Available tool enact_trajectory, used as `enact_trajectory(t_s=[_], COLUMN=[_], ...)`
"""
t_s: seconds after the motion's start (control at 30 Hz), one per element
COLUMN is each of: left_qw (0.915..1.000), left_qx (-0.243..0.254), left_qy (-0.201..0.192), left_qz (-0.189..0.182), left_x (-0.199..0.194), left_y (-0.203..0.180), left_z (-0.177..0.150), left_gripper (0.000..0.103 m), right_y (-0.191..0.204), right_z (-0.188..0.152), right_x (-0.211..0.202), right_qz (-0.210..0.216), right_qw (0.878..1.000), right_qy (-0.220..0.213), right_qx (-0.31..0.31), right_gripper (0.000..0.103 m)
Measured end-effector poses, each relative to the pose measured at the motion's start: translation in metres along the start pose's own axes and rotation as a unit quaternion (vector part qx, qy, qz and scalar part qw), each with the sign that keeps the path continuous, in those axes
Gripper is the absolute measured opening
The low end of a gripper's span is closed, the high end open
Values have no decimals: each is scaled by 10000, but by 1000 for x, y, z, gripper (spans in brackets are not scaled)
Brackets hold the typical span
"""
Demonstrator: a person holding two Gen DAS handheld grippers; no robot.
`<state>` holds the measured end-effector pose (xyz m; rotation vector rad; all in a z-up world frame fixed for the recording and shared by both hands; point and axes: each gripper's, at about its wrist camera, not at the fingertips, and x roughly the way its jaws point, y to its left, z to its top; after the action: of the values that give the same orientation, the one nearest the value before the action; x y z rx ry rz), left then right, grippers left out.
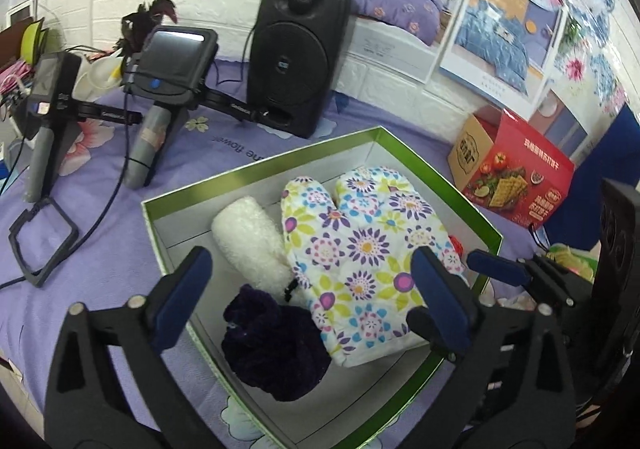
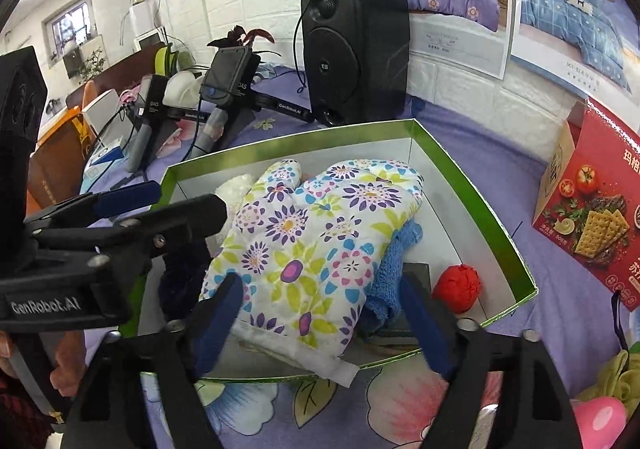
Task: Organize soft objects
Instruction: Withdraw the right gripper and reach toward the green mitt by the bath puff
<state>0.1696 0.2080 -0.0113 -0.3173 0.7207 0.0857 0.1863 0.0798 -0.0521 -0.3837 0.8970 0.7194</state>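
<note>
the green box [image 2: 472, 177] holds a flowery mitt [image 2: 312, 233], a white fluffy roll [image 1: 252, 245], a dark purple puff [image 1: 276, 349], a red ball [image 2: 458, 287] and a blue cloth [image 2: 394, 273] half hidden under the mitt. the left claw [image 1: 316, 289] and right claw [image 2: 324, 323] are both spread wide, pinching nothing.

A bed or table covered in a purple floral sheet [image 1: 104, 249] carries everything. Directly on it sit a green-rimmed open box [image 2: 472, 169], a black speaker [image 1: 296, 57] against the white wall, two spare handheld grippers on stands [image 1: 160, 97] with cables, and a red cracker carton [image 1: 520, 177]. At the right wrist view's lower right corner lie a pink thing [image 2: 600, 415] and a yellow-green soft thing [image 2: 616, 377].
</note>
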Motion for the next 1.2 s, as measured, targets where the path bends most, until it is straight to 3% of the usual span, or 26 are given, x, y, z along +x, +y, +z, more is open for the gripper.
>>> enact_trajectory(t_s=[0.23, 0.33, 0.63, 0.8, 1.0, 1.1, 1.2], left_qw=[9999, 9999, 9948, 9871, 9746, 9672, 9656], left_qx=[-120, -49, 615, 1044, 1559, 1685, 1736], left_qy=[112, 41, -273, -229, 1, 234, 400], left_qz=[-8, -117, -764, -1195, -1609, -1885, -1895], left_x=[-15, -30, -82, -96, -93, -81, -66], left_y=[-1, -10, -82, -133, -200, -236, -262], left_z=[-2, -2, -10, -22, -35, -36, -37], left_gripper=[101, 101, 101, 101, 101, 101, 101], right_y=[11, 15, 10, -18, -70, -92, -107], right_z=[-2, -5, -35, -68, -108, -119, -122], right_x=[-20, -42, -138, -185, -218, -224, -221], right_qz=[65, 74, -103, -614, -1512, -1681, -1748], right_qw=[10000, 9997, 9955, 9919, 9828, 9794, 9787], right_qy=[-22, -233, -937, -1086, -890, -808, -727], right_qx=[-64, 2, 92, 230, 576, 768, 792], right_gripper=[89, 93, 101, 101, 101, 101, 94])
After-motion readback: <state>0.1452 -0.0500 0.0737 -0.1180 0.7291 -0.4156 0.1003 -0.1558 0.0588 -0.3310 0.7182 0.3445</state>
